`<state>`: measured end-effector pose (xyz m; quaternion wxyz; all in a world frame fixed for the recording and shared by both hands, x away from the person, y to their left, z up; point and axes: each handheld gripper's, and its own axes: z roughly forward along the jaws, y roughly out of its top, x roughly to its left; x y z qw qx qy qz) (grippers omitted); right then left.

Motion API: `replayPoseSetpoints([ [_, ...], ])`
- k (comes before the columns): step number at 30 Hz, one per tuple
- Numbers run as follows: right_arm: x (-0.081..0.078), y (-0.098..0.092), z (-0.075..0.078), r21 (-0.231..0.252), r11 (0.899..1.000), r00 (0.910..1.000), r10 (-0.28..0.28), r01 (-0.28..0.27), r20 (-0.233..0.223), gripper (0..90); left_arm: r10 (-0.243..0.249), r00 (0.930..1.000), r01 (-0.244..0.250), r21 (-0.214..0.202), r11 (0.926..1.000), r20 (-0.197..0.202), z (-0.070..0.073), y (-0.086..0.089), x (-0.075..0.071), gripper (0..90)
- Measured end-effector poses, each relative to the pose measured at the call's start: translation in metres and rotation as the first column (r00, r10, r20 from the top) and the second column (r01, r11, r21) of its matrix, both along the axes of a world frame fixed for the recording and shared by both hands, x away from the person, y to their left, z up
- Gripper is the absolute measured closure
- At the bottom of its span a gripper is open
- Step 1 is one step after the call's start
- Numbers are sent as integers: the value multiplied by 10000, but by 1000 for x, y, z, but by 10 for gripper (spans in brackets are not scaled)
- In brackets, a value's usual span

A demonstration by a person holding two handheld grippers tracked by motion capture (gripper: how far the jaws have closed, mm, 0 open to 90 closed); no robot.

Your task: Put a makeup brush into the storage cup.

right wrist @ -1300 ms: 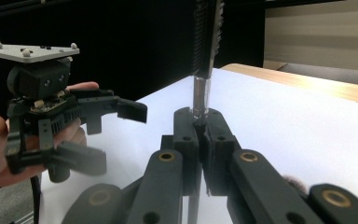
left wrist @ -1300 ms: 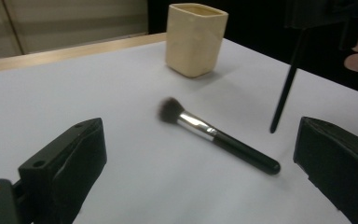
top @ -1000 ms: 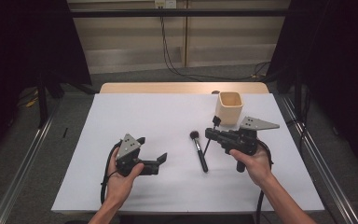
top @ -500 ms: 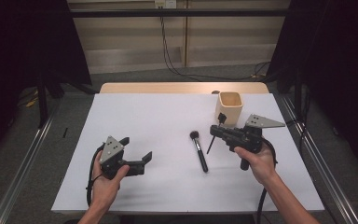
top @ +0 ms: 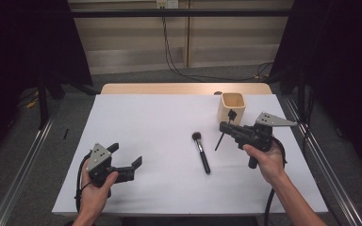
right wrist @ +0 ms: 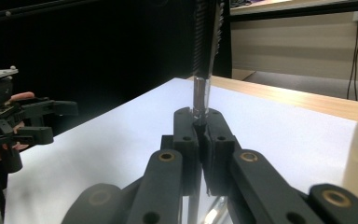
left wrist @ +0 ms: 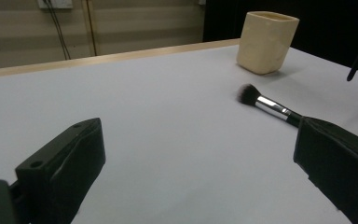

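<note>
Hands come in from the bottom of the high view, each holding a black two-jaw gripper over a white-covered table (top: 160,122). The right gripper (top: 225,125) has its jaws clamped on a thin black make-up brush with a small flat head (top: 227,123), which slants down beside a cream square-sided holder cup (top: 232,107) at the table's far right. The brush sits a little closer to the cup's rim than a second ago, so dropping it in looks like the next step. The left gripper (top: 125,157), jaws spread wide and empty, has drawn back toward the table's near left corner. A second, fluffy-headed brush with a silver collar (top: 201,151) lies untouched on the table between the grippers, probably next to go.
</note>
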<state>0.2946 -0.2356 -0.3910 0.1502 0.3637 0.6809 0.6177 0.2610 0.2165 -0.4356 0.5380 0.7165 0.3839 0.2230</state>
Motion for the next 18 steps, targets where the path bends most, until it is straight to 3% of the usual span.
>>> replayPoseSetpoints([
  [2,1,-3,0,-13,10000,10000,-73,73,11,863,121,9997,-121,2,9999,209,0,4,-3,23],
  [18,10,-22,8,-172,9965,9964,-814,818,226,862,349,9992,-349,9,9994,184,-7,22,-13,19],
])
